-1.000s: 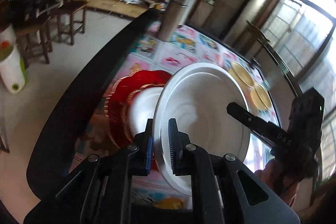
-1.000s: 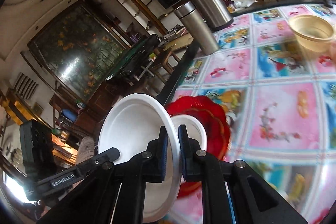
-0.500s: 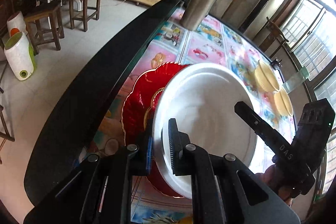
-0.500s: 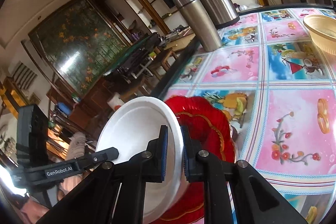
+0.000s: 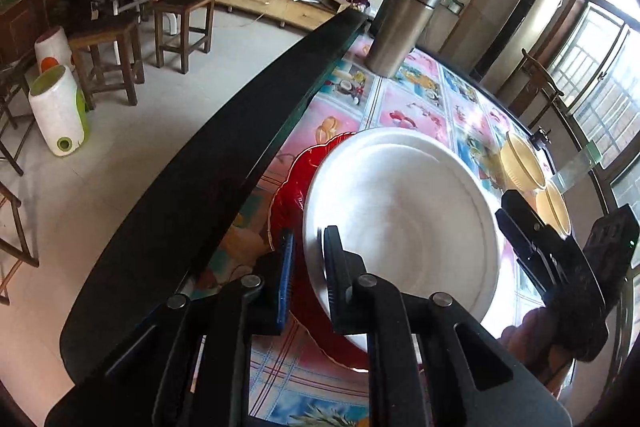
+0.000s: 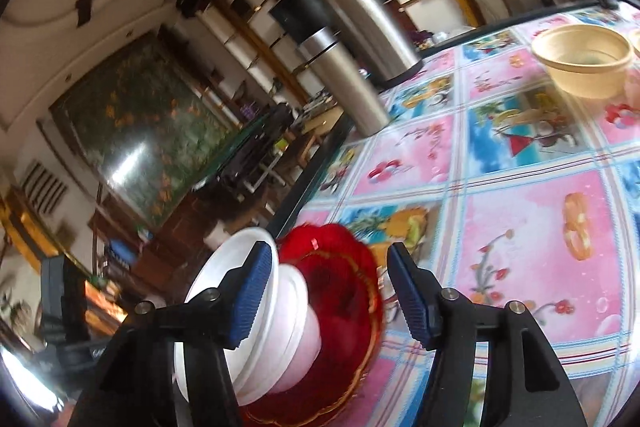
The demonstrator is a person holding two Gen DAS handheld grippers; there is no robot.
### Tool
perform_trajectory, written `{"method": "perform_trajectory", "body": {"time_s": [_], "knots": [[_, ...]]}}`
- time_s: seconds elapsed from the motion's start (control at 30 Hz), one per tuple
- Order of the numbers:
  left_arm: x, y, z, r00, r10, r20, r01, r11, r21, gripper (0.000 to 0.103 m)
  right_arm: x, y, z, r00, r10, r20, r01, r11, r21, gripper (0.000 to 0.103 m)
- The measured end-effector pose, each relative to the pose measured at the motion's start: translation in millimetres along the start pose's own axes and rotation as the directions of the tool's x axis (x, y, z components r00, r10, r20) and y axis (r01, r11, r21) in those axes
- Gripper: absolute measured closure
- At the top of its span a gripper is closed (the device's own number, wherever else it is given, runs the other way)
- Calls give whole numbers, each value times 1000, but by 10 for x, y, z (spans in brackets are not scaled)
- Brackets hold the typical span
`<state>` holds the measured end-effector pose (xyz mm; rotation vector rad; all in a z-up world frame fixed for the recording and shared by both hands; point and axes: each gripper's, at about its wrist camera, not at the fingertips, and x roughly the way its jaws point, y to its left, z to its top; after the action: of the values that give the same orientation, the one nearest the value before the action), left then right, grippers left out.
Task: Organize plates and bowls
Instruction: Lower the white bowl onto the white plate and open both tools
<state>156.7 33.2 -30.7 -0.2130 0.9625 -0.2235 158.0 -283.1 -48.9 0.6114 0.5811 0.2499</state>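
Jaws, left gripper (image 5: 306,267): we see them parted around the white plate's near rim, no longer pinching.
Jaws, right gripper (image 6: 332,293): spread wide, holding nothing.
White plate (image 5: 400,223): we find it stacked on a white bowl (image 6: 296,339) inside the red plate (image 6: 344,291).
Beige bowls (image 6: 582,61): far right on the table (image 6: 528,227).

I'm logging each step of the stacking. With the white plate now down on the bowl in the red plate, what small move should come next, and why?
Probably draw the left gripper back off the white plate's rim. Its jaws are parted around the rim and no longer clamp it, and the right gripper is wide open. The plate sits on the white bowl in the red plate, so nothing needs holding.
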Motion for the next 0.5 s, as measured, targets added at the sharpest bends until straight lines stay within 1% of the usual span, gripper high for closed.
{"method": "perform_trajectory", "body": {"time_s": [0.1, 0.23, 0.4, 0.47, 0.5], "knots": [[-107, -48, -2, 999, 15, 38, -16, 1000, 17, 91, -42, -28, 30, 1000, -10, 13, 10, 1000, 12, 40], [-326, -178, -38, 990, 62, 123, -71, 995, 66, 91, -113, 9, 45, 999, -31, 37, 32, 999, -20, 40], [-609, -369, -96, 967, 110, 232, -140, 983, 116, 91, -262, -35, 66, 997, -45, 70, 47, 999, -18, 40], [-741, -483, -128, 952, 121, 280, -165, 976, 140, 90, -356, -93, 86, 995, -53, 88, 54, 999, -6, 40], [-783, -519, -134, 947, 124, 296, -173, 974, 147, 86, -416, -130, 97, 993, -58, 99, 58, 998, 2, 39]]}}
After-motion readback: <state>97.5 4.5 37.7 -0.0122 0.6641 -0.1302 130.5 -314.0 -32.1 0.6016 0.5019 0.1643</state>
